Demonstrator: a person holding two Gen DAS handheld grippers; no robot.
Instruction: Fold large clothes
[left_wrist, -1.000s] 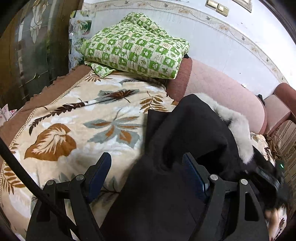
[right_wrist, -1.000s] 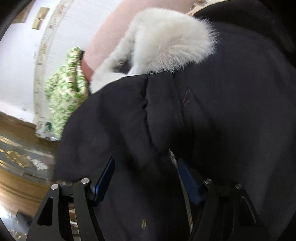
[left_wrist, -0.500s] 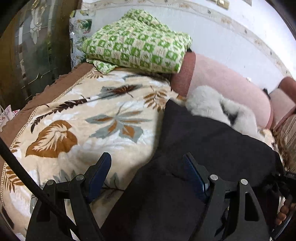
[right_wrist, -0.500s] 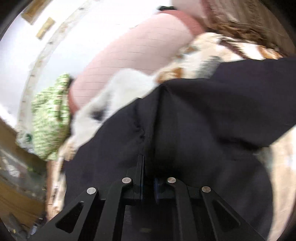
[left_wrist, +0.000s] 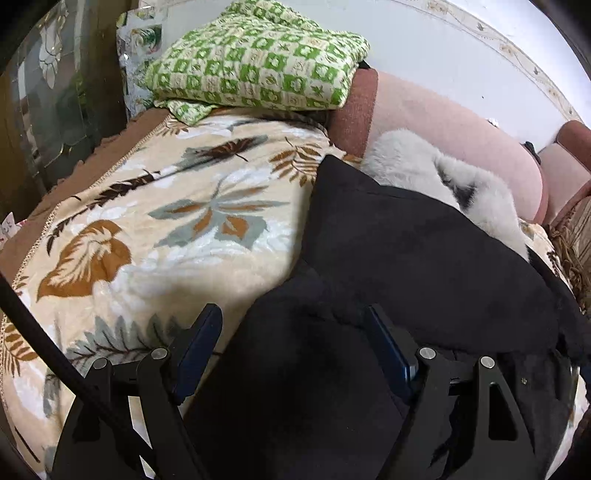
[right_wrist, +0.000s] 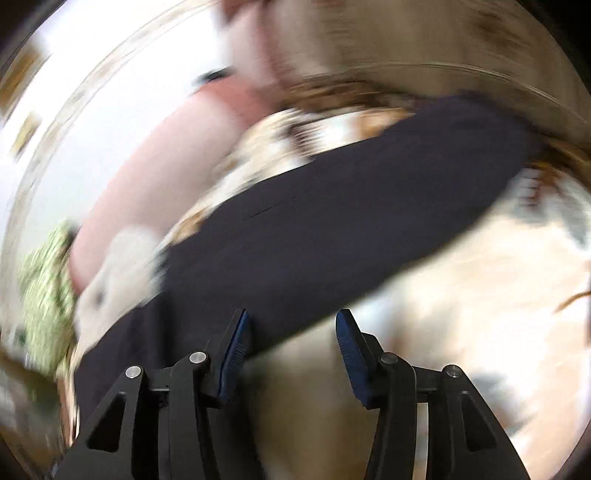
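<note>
Looking through the left wrist camera, I am seeing the black coat (left_wrist: 424, 251) lying across the leaf-patterned blanket (left_wrist: 155, 229) on the sofa, its white fur collar (left_wrist: 436, 173) bunched up against the pink backrest (left_wrist: 461, 125). A green checked quilt (left_wrist: 258, 62) is sitting folded at the far end, well apart from the coat. My left gripper (left_wrist: 295, 332) is hanging over the near hem with its jaws spread wide; dark cloth is showing between the pads, but I am not seeing either pad pressing on it, so I am calling it released.

I am judging this coat as heavy and thick, soft rather than stiff, with a matte, napped surface that should not slip much between the pads. It is sagging and piling on itself, so a single layer pinched near an edge will drag the rest behind it. The fur is loose and fluffy, a poor place to grip.

Turning to the right wrist camera, everything is smeared with motion blur. A long dark band, probably a sleeve (right_wrist: 351, 206), is stretching across the blanket. My right gripper (right_wrist: 291, 343) is opening, its left pad sitting at the edge of the cloth, and nothing is clamped between the jaws.

For the next hold I am favouring the sleeve cuff or the hem seam, where the fabric is doubled and firm.
</note>
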